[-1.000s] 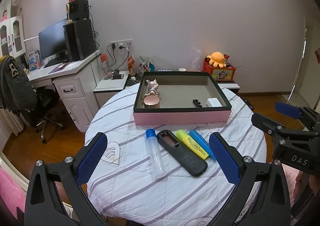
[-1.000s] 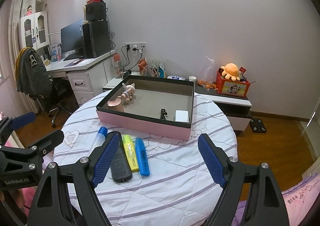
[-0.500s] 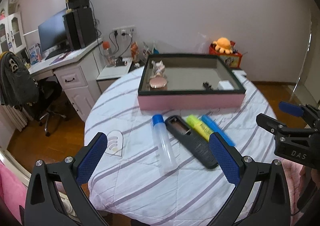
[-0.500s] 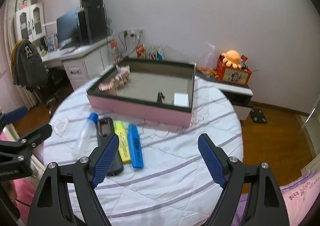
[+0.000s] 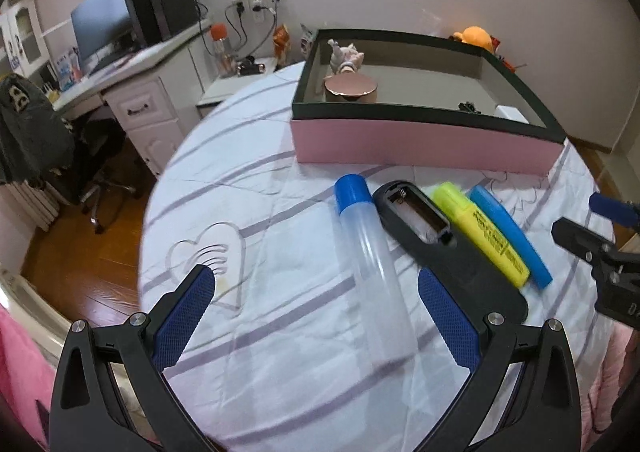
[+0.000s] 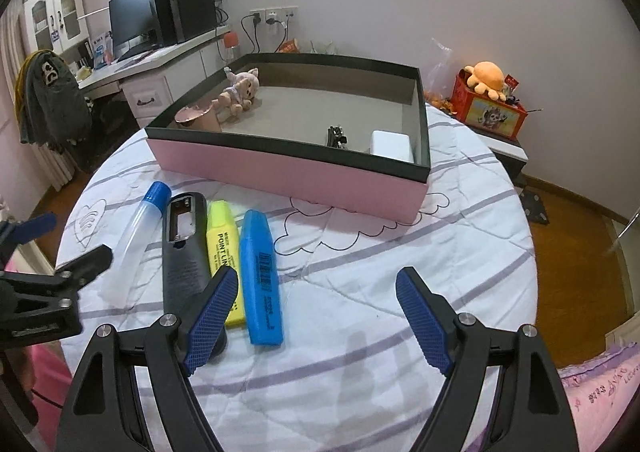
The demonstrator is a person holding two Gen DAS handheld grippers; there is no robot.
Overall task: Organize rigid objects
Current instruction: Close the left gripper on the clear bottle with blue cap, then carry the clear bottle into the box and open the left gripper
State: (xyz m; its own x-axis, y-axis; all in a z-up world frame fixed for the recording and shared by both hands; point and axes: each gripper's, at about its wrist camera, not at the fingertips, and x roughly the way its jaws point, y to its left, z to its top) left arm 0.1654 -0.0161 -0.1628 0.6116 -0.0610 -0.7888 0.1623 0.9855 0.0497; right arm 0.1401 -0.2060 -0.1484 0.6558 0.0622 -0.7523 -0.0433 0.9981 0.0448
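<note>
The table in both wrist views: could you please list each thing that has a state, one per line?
Left tongs: open, empty.
Right tongs: open, empty.
Pink box: lidless, partly filled.
Clear tube: blue cap on, lying flat.
Black remote: battery bay uncovered.
Yellow highlighter: capped, flat.
Blue highlighter: capped, flat.

A: What hides the black remote [image 6: 182, 252]?
B: Its near end sits behind the right tongs [image 6: 316, 316]; the small black item [image 6: 336, 137] in the box [image 6: 288, 168] is too tiny to identify.

Both wrist views look steeply down, close over the round table [image 5: 280, 332], sharing the pink box [image 6: 288, 172]
</note>
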